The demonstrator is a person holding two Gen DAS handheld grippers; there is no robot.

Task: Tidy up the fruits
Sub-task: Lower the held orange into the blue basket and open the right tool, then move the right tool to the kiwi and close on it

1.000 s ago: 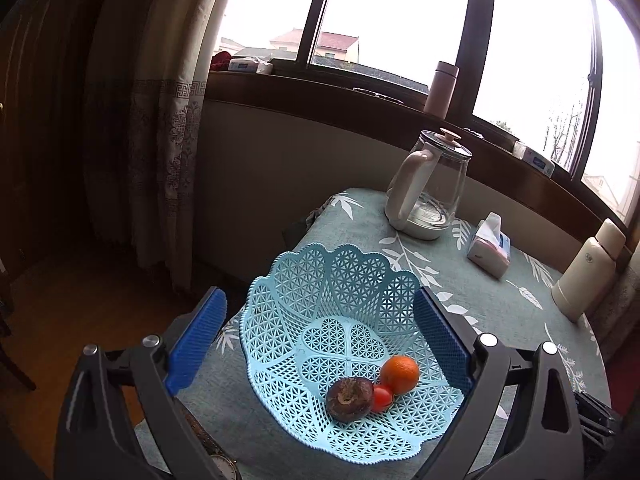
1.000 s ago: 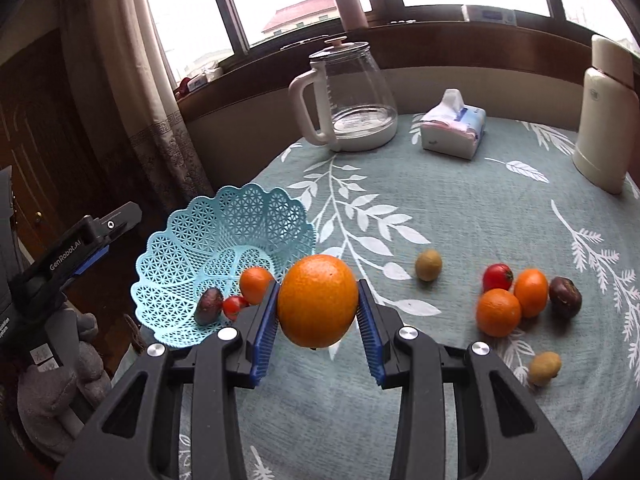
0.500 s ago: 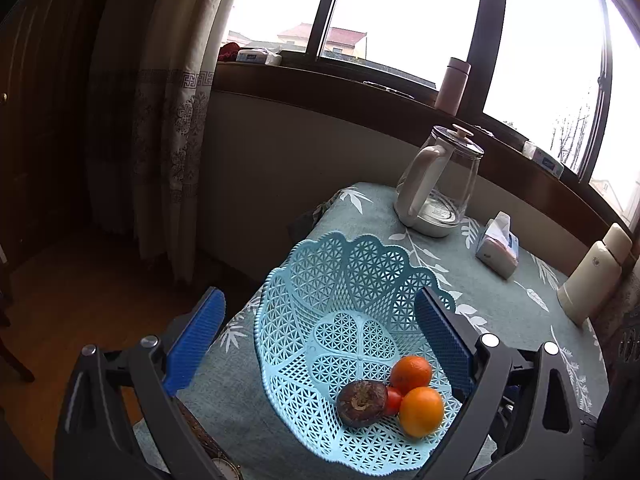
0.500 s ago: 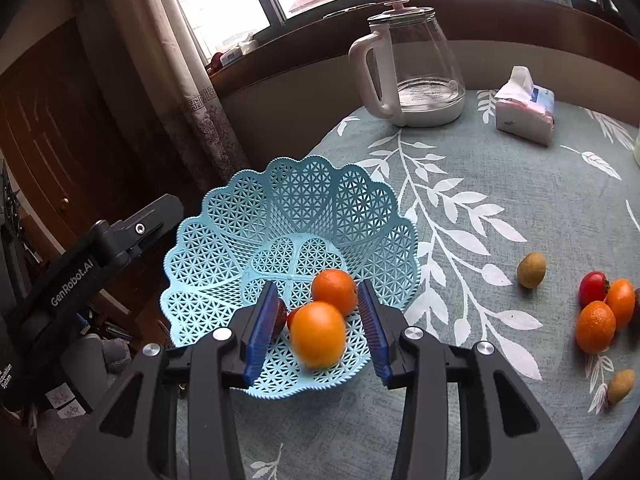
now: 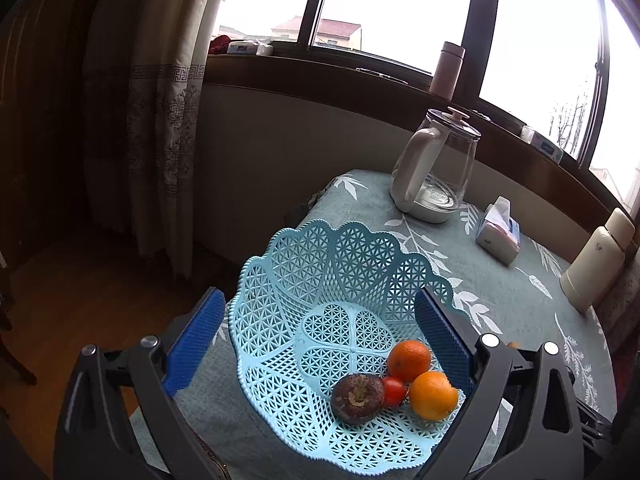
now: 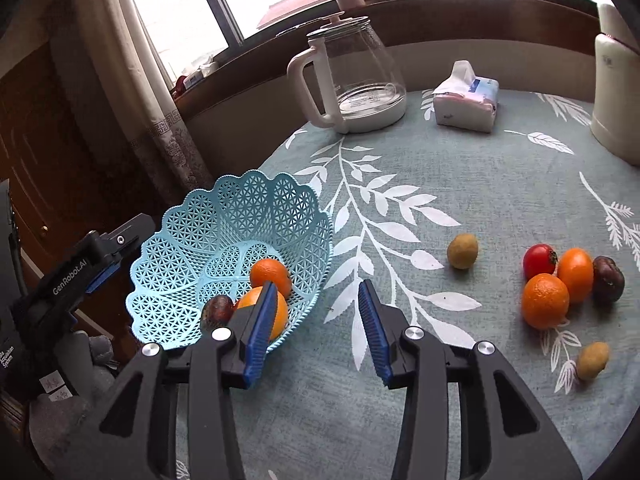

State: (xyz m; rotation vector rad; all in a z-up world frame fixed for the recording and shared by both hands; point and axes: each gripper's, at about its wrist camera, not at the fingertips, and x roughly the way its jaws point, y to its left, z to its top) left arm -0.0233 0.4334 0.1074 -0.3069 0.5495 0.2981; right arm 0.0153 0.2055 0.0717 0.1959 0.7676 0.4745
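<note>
A light blue lattice basket (image 5: 304,272) (image 6: 224,216) sits at the table's left edge. It holds two oranges (image 5: 433,395) (image 5: 409,360), a small red tomato (image 5: 394,390) and a dark brown fruit (image 5: 357,398). My left gripper (image 5: 320,340) is open, its blue pads on either side of the basket. My right gripper (image 6: 316,320) is open and empty, just right of the basket's rim. More fruit lies on the cloth to the right: two oranges (image 6: 545,300) (image 6: 575,269), a tomato (image 6: 539,261), a dark fruit (image 6: 608,278) and two kiwis (image 6: 462,250) (image 6: 593,360).
A glass kettle (image 6: 352,80) stands at the back of the table, with a tissue pack (image 6: 468,100) and a cream bottle (image 6: 616,92) to its right. The table's edge drops off left of the basket, toward a curtain (image 5: 160,120) and wooden floor.
The right gripper carried the large orange over the basket, opened and let it drop in. It has since pulled back to the right, empty. The left gripper stayed open around the basket.
</note>
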